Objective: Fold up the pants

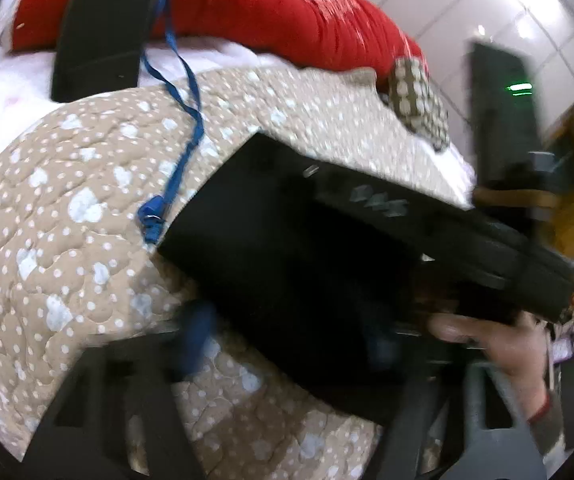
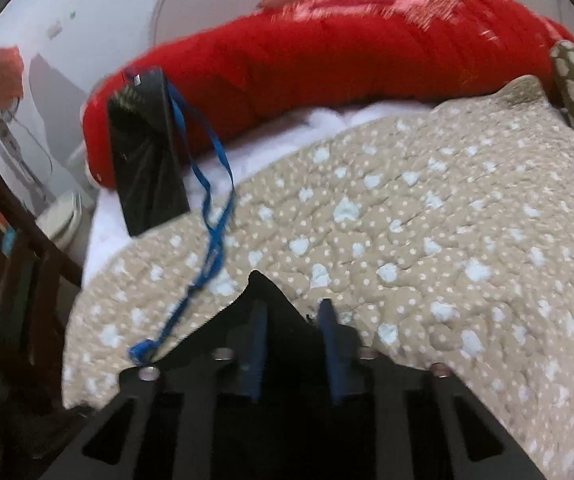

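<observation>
Where quilt (image 2: 407, 220) ends, red pillow (image 2: 327, 48) lies.

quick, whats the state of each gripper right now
left gripper: black pants between its fingers, grip cannot be told, too blurred
right gripper: closed on the black pants

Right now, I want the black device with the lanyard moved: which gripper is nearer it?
Left. The black device lies ahead-left of the left gripper; the right gripper, gripping the pants, sits farther right.
</observation>
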Available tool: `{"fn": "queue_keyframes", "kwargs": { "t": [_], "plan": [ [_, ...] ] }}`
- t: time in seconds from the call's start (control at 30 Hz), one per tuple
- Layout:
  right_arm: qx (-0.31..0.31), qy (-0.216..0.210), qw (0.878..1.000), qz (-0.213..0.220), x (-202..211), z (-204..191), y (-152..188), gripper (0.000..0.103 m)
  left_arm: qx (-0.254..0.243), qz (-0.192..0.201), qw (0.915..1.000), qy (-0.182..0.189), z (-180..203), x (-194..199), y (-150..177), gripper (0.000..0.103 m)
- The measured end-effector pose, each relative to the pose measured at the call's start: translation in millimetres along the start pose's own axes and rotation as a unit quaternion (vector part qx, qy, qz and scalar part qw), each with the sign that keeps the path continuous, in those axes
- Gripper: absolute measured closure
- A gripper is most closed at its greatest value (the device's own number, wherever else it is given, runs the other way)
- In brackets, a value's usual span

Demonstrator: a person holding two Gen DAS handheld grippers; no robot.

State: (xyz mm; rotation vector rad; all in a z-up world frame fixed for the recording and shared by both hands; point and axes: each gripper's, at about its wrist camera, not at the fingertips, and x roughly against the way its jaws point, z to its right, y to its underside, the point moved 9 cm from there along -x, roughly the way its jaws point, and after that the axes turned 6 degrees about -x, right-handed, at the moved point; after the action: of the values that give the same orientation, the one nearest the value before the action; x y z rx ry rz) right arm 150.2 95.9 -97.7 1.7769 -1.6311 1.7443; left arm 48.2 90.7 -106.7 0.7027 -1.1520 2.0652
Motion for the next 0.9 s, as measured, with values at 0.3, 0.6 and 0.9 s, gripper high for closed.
{"fn": "queue_keyframes", "kwargs": {
  "t": [0.3,0.6,0.9],
  "plan": [
    [-0.039,0.011,0.987,0.155,148,20,0,0.094,-0.145,0.079,0.9844,0.061,98,68,-8,0.069],
    [-0.188,0.082,0.957,0.206,254,114,99,0.102,-0.27,-0.06,0.9571,0.088,190,-18,81,0.069],
    [-0.294,0.042,0.929,0.222,263,150,156,0.052,-0.322,-0.051,0.9386,0.113,190,27,82,0.046]
  ]
}}
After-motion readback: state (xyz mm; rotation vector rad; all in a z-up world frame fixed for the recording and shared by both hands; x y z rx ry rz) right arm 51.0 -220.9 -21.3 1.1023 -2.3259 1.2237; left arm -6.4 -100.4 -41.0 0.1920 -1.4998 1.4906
